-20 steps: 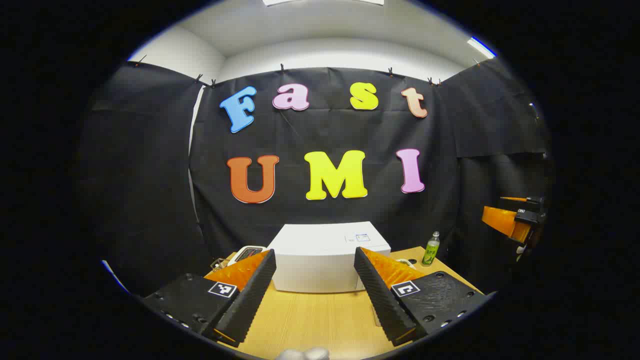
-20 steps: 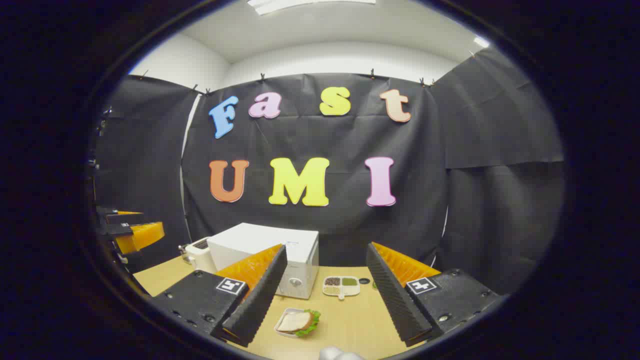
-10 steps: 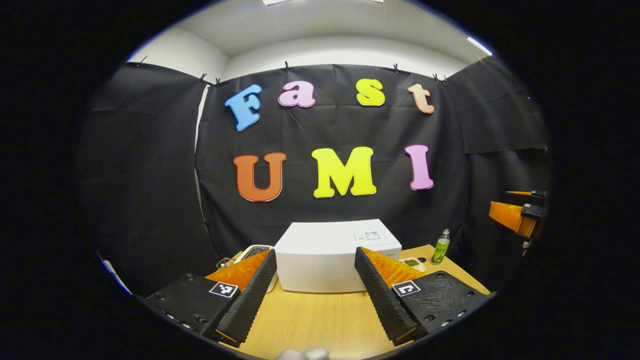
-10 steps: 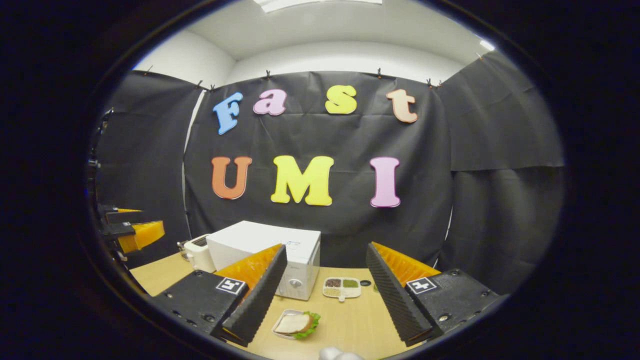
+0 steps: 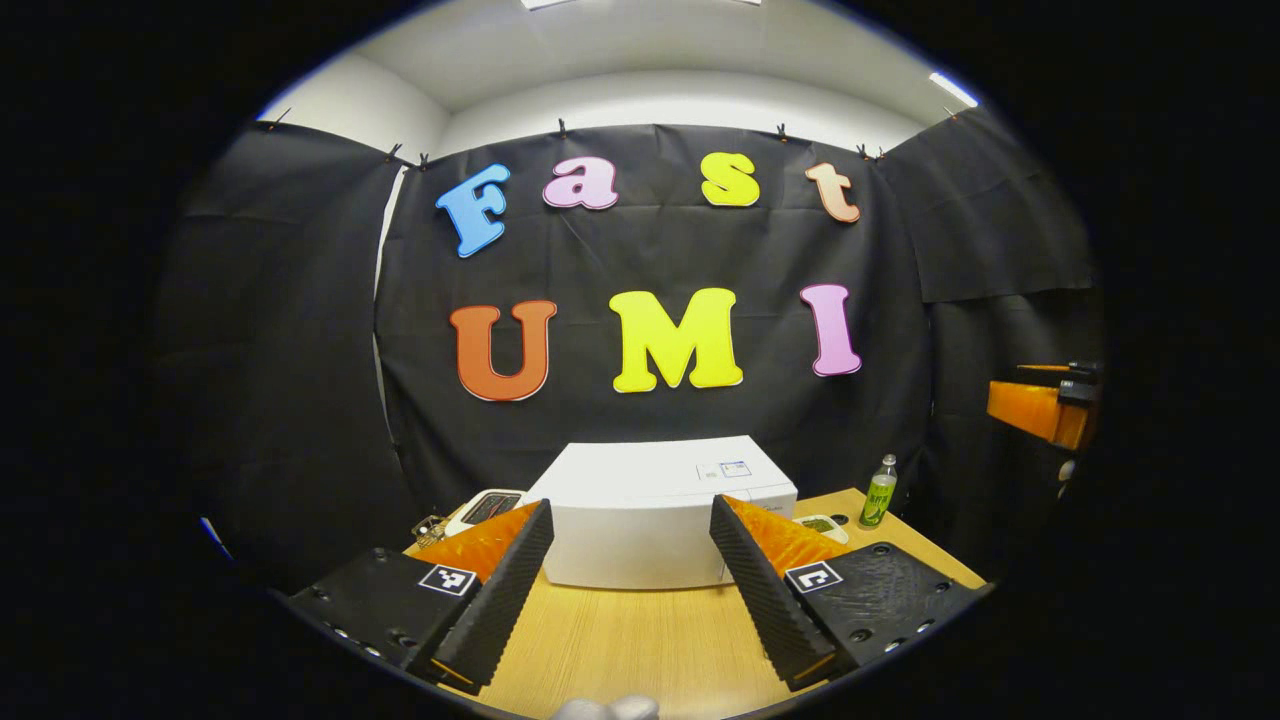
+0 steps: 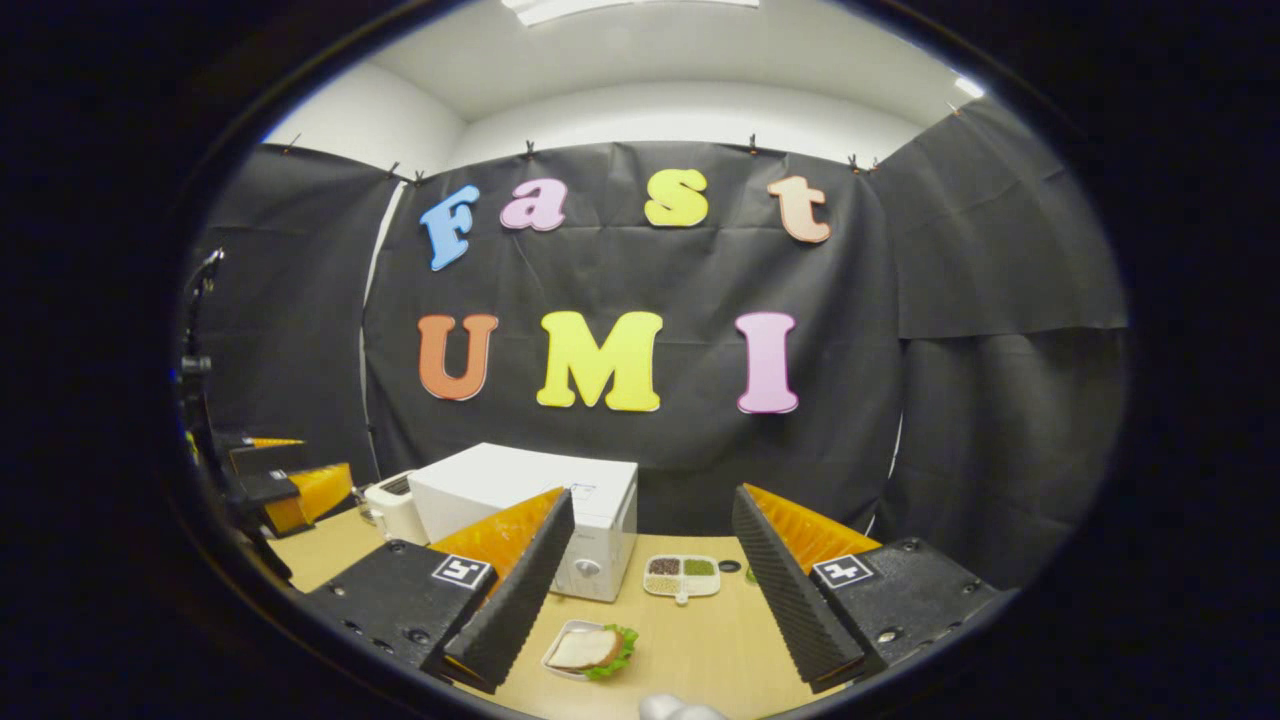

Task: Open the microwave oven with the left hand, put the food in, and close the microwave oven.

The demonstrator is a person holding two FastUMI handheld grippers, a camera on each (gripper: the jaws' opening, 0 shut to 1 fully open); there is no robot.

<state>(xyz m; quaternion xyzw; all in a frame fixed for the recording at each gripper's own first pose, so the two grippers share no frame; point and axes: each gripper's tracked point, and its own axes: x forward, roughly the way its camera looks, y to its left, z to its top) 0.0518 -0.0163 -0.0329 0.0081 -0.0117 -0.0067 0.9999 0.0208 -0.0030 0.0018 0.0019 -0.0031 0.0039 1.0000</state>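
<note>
sandwich (image 6: 592,650) below spread right tongs (image 6: 648,580)

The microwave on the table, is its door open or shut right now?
Shut. In the right gripper view the microwave is a closed white box, its front panel flush, no interior showing. The sandwich sits outside on the table.

toaster (image 6: 397,505): far left on the table (image 6: 700,650)
divided dish (image 6: 683,575): centre, far
bottle (image 5: 879,492): far right
</note>
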